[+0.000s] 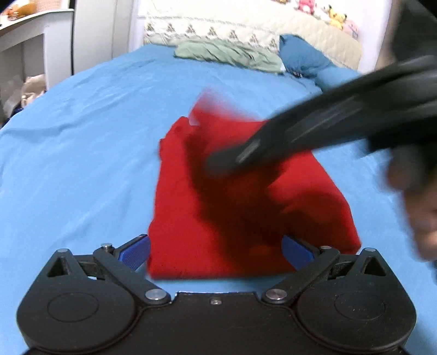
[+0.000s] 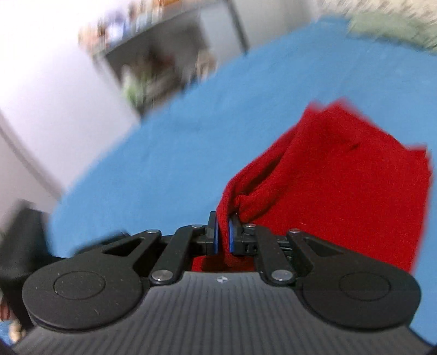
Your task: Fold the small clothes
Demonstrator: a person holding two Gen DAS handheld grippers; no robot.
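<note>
A small red garment (image 1: 191, 207) lies partly folded on the blue bed sheet (image 1: 82, 142). My left gripper (image 1: 215, 252) is open, its blue pads on either side of the garment's near edge. My right gripper (image 2: 224, 234) is shut on a bunched edge of the red garment (image 2: 341, 185) and lifts it off the sheet. In the left wrist view the right gripper (image 1: 235, 155) reaches in from the right above the garment, blurred by motion.
A green folded cloth (image 1: 226, 53), a patterned white pillow (image 1: 207, 24) and a blue pillow (image 1: 303, 54) lie at the head of the bed. Plush toys (image 1: 333, 16) sit behind. A white desk (image 1: 24, 35) stands at the left; a shelf (image 2: 153, 54) stands beyond the bed.
</note>
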